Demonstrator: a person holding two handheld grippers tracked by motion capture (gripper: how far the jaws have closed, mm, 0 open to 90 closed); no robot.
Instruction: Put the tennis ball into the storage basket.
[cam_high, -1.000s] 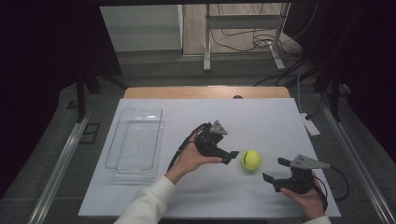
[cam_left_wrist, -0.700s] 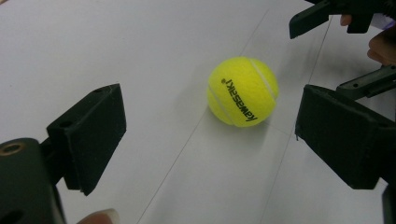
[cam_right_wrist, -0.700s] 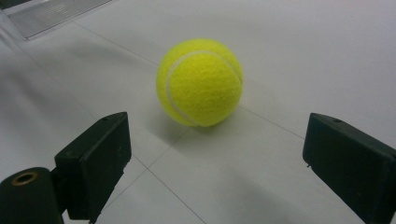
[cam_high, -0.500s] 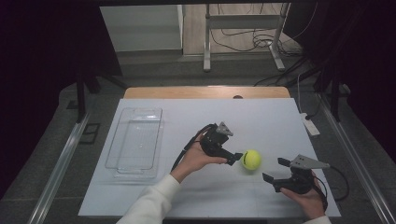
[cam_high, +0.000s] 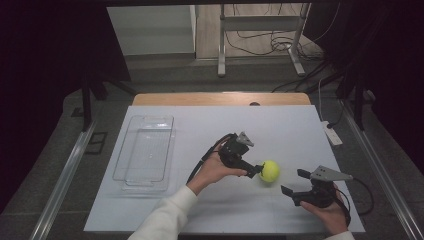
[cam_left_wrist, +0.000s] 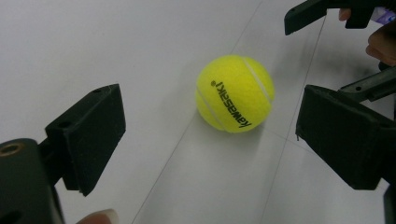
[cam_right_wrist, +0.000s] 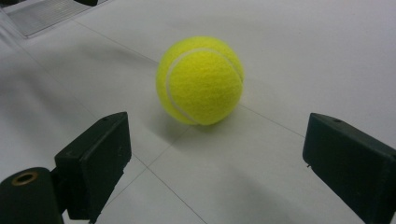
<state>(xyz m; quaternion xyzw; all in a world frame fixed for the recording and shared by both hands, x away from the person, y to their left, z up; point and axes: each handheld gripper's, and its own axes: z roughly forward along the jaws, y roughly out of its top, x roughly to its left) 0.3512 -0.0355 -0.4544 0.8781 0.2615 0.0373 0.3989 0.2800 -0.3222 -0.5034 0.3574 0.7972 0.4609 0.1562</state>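
High view: bare clear tray (cam_high: 145, 150); both claws (cam_high: 256, 170) (cam_high: 294, 183) spread, flanking tennis ball (cam_high: 269, 171).

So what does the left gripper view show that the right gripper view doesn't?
Left gripper view: black lettering on the tennis ball, and the right gripper held by a hand beyond it. Right gripper view: a corner of the clear tray at top left. Both: the ball resting on the white table, framed by open black jaws, untouched.
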